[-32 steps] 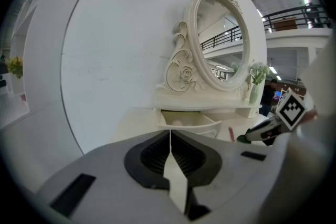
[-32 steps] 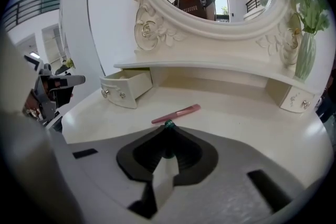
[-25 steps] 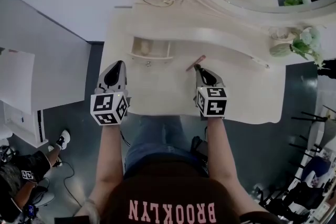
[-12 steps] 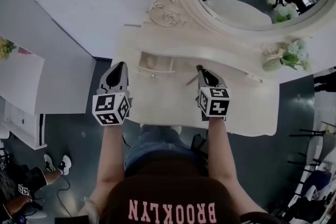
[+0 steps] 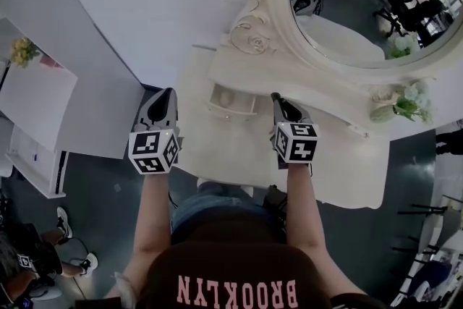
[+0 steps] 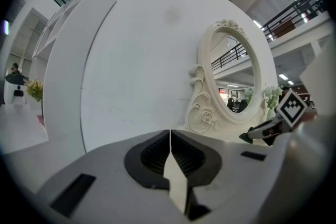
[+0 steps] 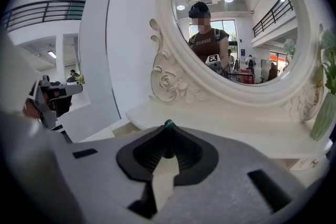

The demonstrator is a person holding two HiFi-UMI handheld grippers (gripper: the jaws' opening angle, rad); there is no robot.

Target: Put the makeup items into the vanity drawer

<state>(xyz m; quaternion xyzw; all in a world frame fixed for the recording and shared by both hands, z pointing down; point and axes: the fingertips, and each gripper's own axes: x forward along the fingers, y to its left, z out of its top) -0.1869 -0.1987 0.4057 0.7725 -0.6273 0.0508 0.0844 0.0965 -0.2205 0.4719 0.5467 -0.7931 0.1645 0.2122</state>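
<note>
1. Both bare forearms, the left forearm (image 5: 149,217) and the right forearm (image 5: 304,217), reach forward from the torso, roughly parallel and well apart.
2. The left tongs (image 5: 167,93) point ahead, close to level. Their jaws are fully together, pad pressed flat against pad along one thin seam.
3. The left marker cube (image 5: 153,150) sits at the rear of the left tongs, over the wrist.
4. The right tongs (image 5: 275,96) tip nose-down a little more. Their jaws are pinched on a slim makeup stick (image 7: 169,125), whose dark green tip pokes out just past the pads.
5. The right marker cube (image 5: 296,142) rides above that wrist.
6. The two tongs are side by side at about the same reach, tips aimed the same way.
</note>
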